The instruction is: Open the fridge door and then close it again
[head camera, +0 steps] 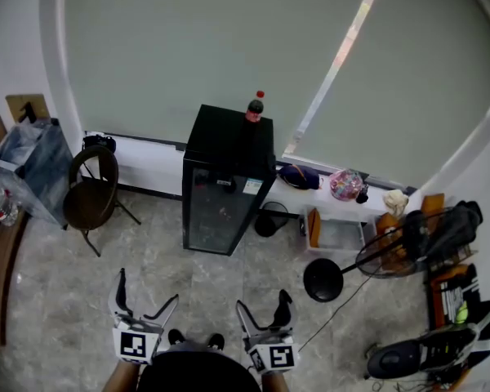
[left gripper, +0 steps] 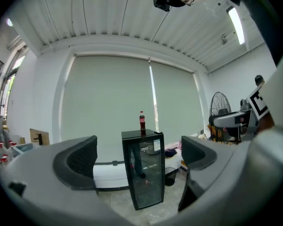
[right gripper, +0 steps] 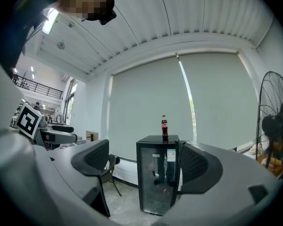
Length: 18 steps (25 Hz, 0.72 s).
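Observation:
A small black fridge [head camera: 227, 182] with a glass door stands against the far wall, its door closed, and a cola bottle [head camera: 255, 107] rests on its top. The fridge [left gripper: 144, 168] and the bottle [left gripper: 142, 122] show between the left gripper's jaws, a good way off. In the right gripper view the fridge [right gripper: 159, 178] sits ahead too. My left gripper [head camera: 147, 297] and right gripper [head camera: 261, 309] are at the bottom of the head view, both open and empty, well short of the fridge.
A brown chair [head camera: 90, 194] stands left of the fridge, with a bin of bottles [head camera: 28, 166] beyond it. A low white shelf [head camera: 335, 207] with bags runs to the right. A floor fan [head camera: 392, 256] and its round base [head camera: 323, 280] stand at the right.

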Available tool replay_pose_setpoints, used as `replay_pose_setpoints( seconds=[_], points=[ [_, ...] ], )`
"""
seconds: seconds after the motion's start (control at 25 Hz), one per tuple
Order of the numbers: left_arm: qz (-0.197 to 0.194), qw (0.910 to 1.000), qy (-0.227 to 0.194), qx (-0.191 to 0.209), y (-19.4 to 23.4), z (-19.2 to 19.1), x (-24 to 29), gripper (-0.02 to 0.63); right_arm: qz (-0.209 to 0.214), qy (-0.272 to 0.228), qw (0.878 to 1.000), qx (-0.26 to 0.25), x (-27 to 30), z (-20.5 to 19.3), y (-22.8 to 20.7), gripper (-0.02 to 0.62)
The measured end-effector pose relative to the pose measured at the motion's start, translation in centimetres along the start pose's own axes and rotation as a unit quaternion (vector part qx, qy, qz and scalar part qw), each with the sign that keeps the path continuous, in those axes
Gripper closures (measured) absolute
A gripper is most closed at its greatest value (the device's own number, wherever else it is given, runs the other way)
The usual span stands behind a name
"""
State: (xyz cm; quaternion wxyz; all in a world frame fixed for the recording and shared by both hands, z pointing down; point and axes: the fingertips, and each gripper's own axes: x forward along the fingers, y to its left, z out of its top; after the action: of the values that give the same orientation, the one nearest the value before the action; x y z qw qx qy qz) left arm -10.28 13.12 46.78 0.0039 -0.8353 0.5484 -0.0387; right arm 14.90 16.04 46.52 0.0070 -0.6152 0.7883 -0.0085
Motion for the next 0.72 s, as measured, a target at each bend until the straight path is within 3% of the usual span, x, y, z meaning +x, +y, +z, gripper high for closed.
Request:
replay_pose_setpoints(
  seconds=[0.72],
  points=[
    [-0.008, 0.9997, -0.013, -0.019, 4.6, -0.2, -2.3, 0.067, -0.009, 0.009, 1.000, -0.006, 0.8, -0.2, 4.9, 0.146]
  ],
)
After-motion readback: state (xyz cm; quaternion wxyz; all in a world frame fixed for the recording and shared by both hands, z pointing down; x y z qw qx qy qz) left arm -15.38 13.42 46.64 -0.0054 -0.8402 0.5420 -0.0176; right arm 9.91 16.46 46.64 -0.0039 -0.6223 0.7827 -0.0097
